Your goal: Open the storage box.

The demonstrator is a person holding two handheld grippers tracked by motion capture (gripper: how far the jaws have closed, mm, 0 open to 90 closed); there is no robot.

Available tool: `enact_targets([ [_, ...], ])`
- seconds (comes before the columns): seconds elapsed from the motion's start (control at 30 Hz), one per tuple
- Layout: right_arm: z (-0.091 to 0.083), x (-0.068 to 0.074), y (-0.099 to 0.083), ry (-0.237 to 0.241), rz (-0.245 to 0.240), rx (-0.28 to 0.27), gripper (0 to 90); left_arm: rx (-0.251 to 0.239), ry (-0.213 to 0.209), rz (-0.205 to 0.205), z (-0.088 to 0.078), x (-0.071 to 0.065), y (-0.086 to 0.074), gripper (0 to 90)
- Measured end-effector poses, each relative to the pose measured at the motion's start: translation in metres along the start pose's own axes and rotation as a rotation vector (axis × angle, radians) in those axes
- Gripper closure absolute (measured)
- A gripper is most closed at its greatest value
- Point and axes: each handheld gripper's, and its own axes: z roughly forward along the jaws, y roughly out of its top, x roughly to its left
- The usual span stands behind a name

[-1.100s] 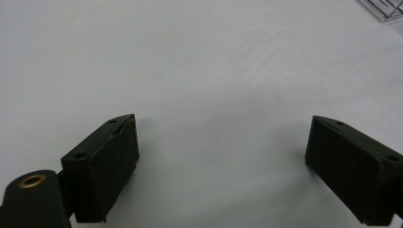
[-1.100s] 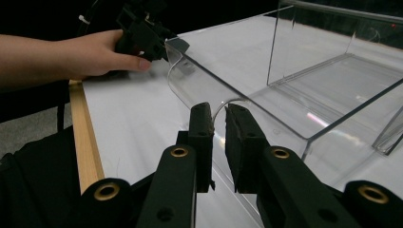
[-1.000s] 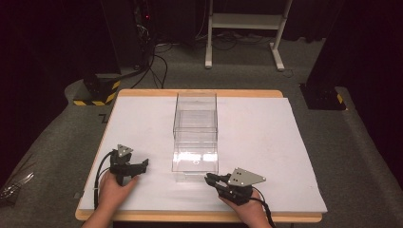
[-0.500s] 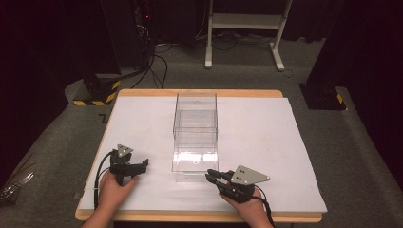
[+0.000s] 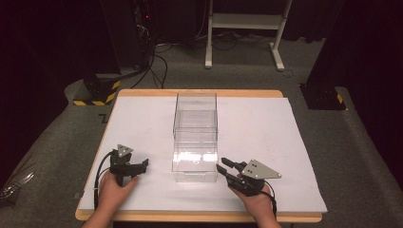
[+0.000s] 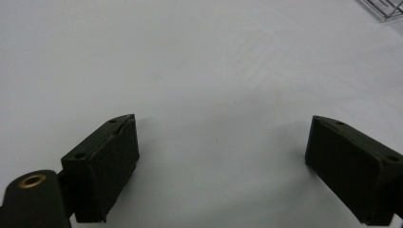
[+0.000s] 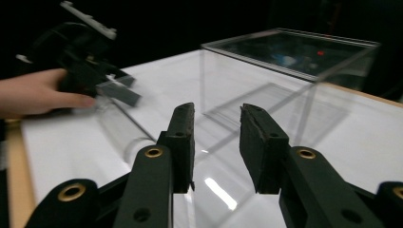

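My left claw [image 5: 142, 164] rests released left of the box [image 5: 195, 137]; my right claw [image 5: 222, 169], released but narrow-gapped, points at the box's near end.

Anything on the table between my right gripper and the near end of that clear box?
Nothing visible does. The right gripper, its fingers a little apart, points at the near end of the clear box across bare white table top. The left gripper sits open on the box's other side.

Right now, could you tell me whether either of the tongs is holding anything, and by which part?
Nothing is held. The left tongs are wide open over the bare white table; the right tongs stand slightly parted, empty, beside the clear box.
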Motion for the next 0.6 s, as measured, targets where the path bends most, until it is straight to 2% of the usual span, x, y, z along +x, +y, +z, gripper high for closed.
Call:
enact_targets([
  [0.13,-0.006,-0.015,-0.006,-0.096,0.023,0.027,61.9,0.000,0.000,0.001,0.000,0.000,0.000,11.0],
  [0.17,-0.006,-0.015,-0.006,-0.096,0.023,0.027,61.9,0.000,0.000,0.001,0.000,0.000,0.000,11.1],
  [0.2,-0.010,-0.024,-0.010,-0.149,0.024,0.043,60.0,0.001,-0.001,0.000,0.000,0.000,0.000,11.0],
  [0.23,-0.010,-0.024,-0.010,-0.149,0.024,0.043,60.0,0.001,-0.001,0.000,0.000,0.000,0.000,11.0],
  [0.27,-0.013,-0.032,-0.014,-0.196,0.033,0.063,58.0,0.001,-0.001,0.000,0.000,0.000,0.000,11.0],
  [0.3,-0.013,-0.032,-0.014,-0.196,0.033,0.063,58.0,0.001,-0.001,0.000,0.000,0.000,0.000,11.0],
  [0.37,-0.015,-0.040,-0.019,-0.234,0.036,0.085,57.4,0.000,0.000,0.000,0.000,0.000,0.000,11.0],
  [0.4,-0.017,-0.048,-0.023,-0.268,0.049,0.105,55.9,0.000,0.000,0.000,0.000,0.000,0.000,11.0],
  [0.6,-0.016,-0.061,-0.037,-0.356,0.068,0.184,52.0,0.000,0.000,0.000,0.000,0.000,0.000,11.0],
])
